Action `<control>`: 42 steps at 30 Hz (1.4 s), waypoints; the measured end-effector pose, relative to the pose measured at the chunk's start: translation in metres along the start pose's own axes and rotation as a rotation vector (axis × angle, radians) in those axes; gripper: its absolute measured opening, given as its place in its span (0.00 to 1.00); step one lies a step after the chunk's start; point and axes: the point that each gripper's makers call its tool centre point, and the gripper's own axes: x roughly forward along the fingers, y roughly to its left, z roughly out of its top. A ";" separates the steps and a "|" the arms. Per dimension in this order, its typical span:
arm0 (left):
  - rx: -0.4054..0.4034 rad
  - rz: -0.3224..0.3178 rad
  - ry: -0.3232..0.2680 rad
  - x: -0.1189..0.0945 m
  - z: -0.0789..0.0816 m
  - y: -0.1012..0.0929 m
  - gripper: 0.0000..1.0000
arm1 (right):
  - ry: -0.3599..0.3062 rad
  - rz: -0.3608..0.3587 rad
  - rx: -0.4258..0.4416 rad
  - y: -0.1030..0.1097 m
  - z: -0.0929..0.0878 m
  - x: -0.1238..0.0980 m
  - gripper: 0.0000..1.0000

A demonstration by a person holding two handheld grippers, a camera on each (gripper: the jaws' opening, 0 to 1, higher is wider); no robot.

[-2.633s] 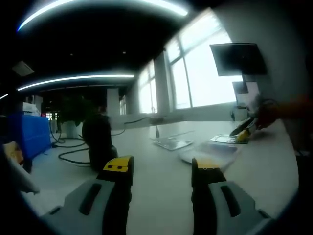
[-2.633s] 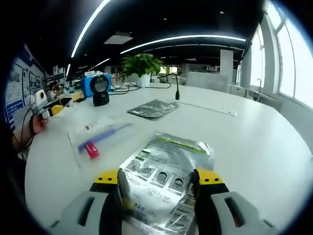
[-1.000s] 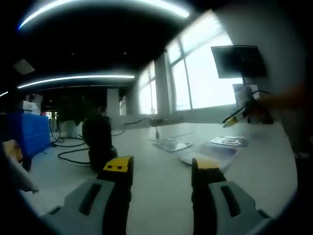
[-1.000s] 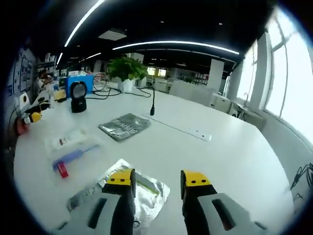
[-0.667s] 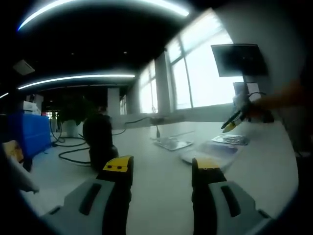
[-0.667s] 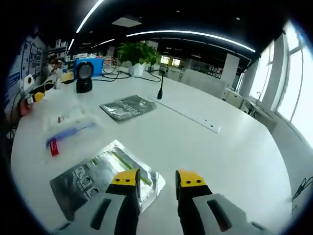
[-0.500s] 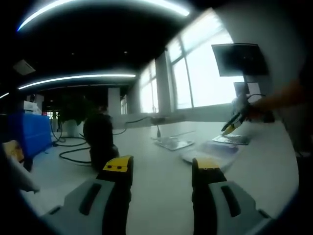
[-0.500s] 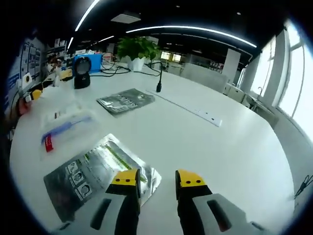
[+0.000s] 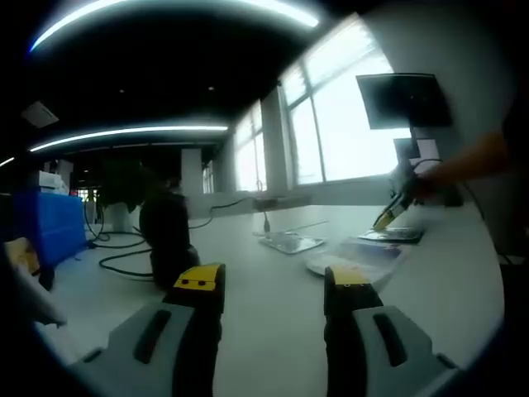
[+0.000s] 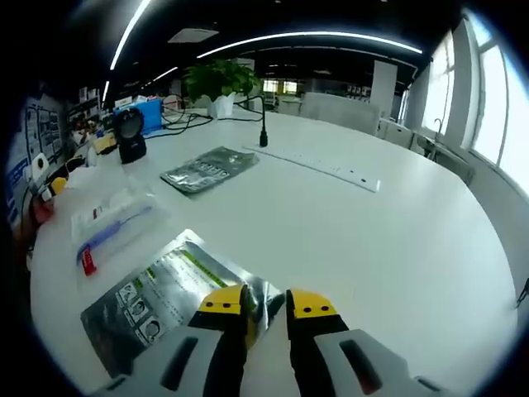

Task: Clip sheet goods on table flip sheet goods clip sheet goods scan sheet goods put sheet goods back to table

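A silver printed pouch (image 10: 161, 291) lies flat on the white table (image 10: 372, 248). My right gripper (image 10: 265, 303) is low at the pouch's near right corner. Its jaws stand a narrow gap apart, with that corner lying in the gap. In the left gripper view the same pouch (image 9: 398, 236) is far off to the right, with the right gripper (image 9: 388, 218) tipped down onto it from a person's arm (image 9: 475, 159). My left gripper (image 9: 274, 283) is held wide open above the table, nothing between its jaws.
A second silver pouch (image 10: 207, 169) and a clear bag (image 10: 111, 222) holding a blue and red item lie farther out. A black scanner (image 10: 128, 136) stands at the far left by a blue box (image 10: 149, 112) and a plant (image 10: 216, 83). A gooseneck microphone (image 10: 263, 124) and a white strip (image 10: 331, 172) lie beyond.
My right gripper let go of the pouch, rose, then came down at the pouch's corner while its jaws narrowed. The left gripper has stayed still and open.
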 end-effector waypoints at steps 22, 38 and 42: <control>0.027 0.000 0.019 0.001 -0.003 -0.002 0.40 | 0.079 0.033 -0.126 0.015 0.001 -0.001 0.00; 0.012 -0.004 0.007 0.001 -0.001 -0.001 0.40 | -0.077 0.030 -0.004 0.013 0.033 -0.042 0.00; 0.017 -0.007 0.011 0.002 -0.002 -0.002 0.40 | -0.149 0.068 0.047 0.026 0.054 -0.056 0.00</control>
